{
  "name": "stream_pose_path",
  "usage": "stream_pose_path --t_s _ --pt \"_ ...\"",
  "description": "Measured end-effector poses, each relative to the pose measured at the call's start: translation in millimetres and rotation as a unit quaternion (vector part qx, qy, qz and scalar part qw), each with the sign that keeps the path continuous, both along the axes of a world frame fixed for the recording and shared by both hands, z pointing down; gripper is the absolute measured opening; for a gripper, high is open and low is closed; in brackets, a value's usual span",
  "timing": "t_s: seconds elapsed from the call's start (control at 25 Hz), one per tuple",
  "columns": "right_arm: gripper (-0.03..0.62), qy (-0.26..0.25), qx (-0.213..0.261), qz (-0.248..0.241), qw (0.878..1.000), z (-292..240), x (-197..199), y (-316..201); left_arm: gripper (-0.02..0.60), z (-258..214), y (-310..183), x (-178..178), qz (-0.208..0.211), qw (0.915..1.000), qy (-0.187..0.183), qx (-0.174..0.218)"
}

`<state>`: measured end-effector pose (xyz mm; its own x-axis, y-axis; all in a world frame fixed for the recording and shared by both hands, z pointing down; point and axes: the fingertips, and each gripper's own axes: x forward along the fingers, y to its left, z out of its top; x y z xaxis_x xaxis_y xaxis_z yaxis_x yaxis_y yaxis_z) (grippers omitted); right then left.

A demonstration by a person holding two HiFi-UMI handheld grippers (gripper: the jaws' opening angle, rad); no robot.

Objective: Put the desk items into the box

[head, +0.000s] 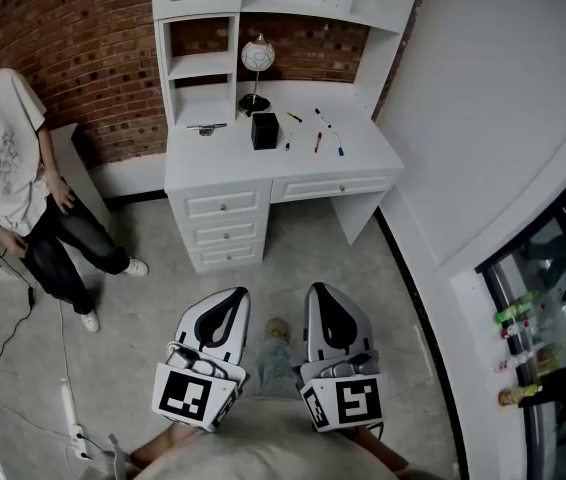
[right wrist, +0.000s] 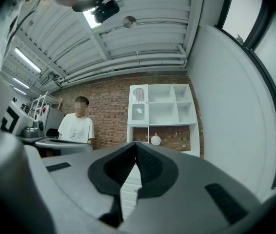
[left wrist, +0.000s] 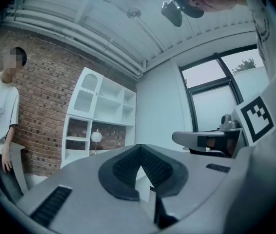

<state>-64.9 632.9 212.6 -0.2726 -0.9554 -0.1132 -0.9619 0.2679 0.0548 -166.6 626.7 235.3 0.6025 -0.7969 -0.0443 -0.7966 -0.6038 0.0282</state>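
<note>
While both tools sit low in the head view, the left gripper and right gripper point side by side toward a white wooden desk with upper shelving. They are well apart from it, across grey floor.

Desk top: a small black cube-shaped box stands near the middle. Thin coloured pens lie scattered on the surface just right of the box, not touching it. A round white globe lamp on a dark base stands behind the box. A person in a white T-shirt stands to the left, by the red brick wall.

Left gripper view: jaws closed, dark ribbed pads meeting at the tips, nothing between them. Desk shelving and lamp far beyond, person at the left edge.

Right gripper view: jaws likewise closed tip to tip and empty. Shelving and lamp straight ahead in the distance, person left of them against the brick.
</note>
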Motion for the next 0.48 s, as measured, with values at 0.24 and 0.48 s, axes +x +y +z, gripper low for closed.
stream_pose_path --t_s 0.24,0.48 --pt "0.017 0.006 0.006 -0.019 1.0 0 13 -85 0.008 -1 -84 19 -0.01 0.9999 -0.001 0.005" --pt "0.017 0.006 0.0 -0.042 0.999 -7 38 -188 0.008 -12 -182 46 -0.03 0.9995 -0.009 0.002"
